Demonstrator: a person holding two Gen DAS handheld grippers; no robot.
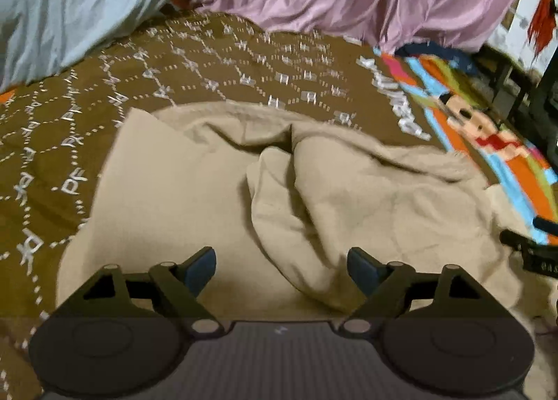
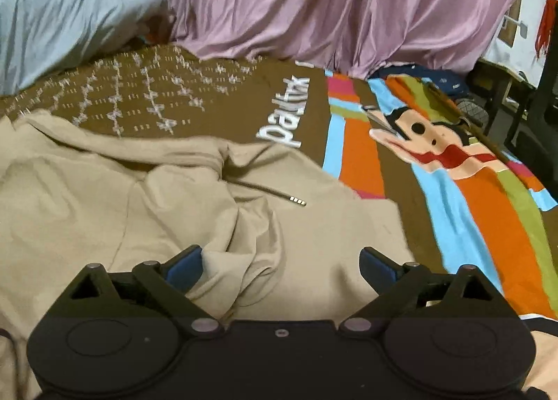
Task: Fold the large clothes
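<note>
Left gripper [image 1: 280,269], right gripper [image 2: 280,267] — jaws apart, empty — above rumpled beige hoodie [image 2: 104,197] (drawstring [image 2: 275,195] showing) on bedspread [image 1: 209,61].

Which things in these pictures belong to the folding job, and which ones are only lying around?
For the job:
- beige hoodie, crumpled on the bed
- left gripper, open above it
- right gripper, open above it

Just lying about:
- brown bedspread
- pink curtain
- pale blue pillow
</note>
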